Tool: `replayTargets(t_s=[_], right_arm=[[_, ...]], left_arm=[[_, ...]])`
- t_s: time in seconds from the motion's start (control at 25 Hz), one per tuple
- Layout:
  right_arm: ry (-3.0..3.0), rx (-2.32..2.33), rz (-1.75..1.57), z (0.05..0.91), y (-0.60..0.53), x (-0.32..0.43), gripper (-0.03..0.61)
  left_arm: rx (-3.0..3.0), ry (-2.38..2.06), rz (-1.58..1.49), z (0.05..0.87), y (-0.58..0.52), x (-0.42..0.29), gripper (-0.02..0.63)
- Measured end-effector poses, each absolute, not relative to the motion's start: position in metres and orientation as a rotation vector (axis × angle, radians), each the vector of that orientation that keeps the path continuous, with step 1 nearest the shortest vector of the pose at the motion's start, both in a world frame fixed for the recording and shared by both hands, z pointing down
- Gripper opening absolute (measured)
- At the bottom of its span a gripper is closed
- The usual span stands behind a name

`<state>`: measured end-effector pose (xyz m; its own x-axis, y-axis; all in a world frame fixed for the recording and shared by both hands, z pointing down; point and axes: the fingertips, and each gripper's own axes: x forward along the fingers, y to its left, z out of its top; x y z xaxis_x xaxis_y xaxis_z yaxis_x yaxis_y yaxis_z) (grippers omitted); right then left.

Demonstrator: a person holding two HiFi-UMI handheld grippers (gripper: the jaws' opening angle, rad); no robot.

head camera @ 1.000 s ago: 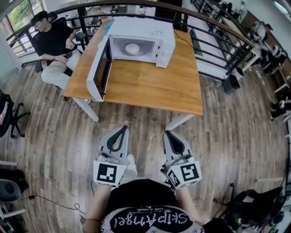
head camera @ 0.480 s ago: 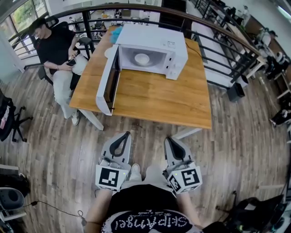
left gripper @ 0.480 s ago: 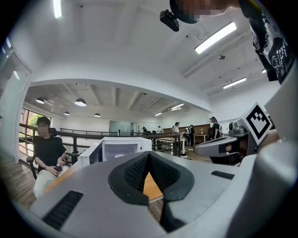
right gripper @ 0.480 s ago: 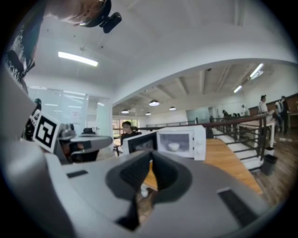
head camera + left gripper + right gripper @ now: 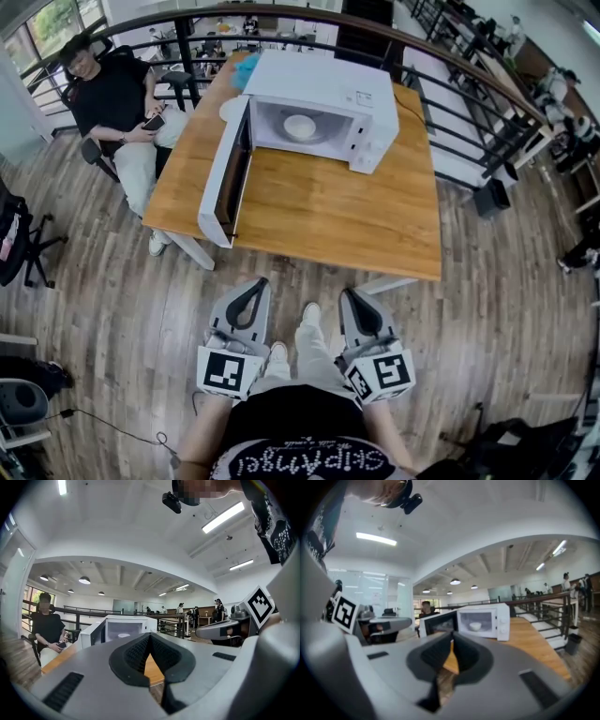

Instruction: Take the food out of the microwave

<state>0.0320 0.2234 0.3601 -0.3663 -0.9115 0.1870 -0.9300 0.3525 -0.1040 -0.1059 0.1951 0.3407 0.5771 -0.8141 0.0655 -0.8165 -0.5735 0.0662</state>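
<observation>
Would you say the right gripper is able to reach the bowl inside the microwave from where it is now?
Probably not yet: the right gripper is shut and short of the table. The door stands open and nothing blocks the bowl, so stepping closer should do.

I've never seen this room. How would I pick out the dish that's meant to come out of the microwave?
Find the wooden table; a white microwave stands at its far end, its door swung wide open to the left. Inside the cavity sits a small white bowl, the only thing in there, round and pale against the grey walls.
</observation>
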Motion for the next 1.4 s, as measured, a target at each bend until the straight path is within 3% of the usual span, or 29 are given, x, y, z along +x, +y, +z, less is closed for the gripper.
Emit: replayTargets(t_s=[0.72, 1.4], right_arm=[[-2.617, 1.537, 0.308, 0.364, 0.059, 0.107, 0.038], [-2.658, 1.472, 0.388, 0.372, 0.011, 0.137, 0.038]], left_arm=[[2.638, -1.580, 0.031, 0.335, 0.053, -0.039, 0.031], [2.627, -1.645, 0.008, 0.325, 0.006, 0.001, 0.031]])
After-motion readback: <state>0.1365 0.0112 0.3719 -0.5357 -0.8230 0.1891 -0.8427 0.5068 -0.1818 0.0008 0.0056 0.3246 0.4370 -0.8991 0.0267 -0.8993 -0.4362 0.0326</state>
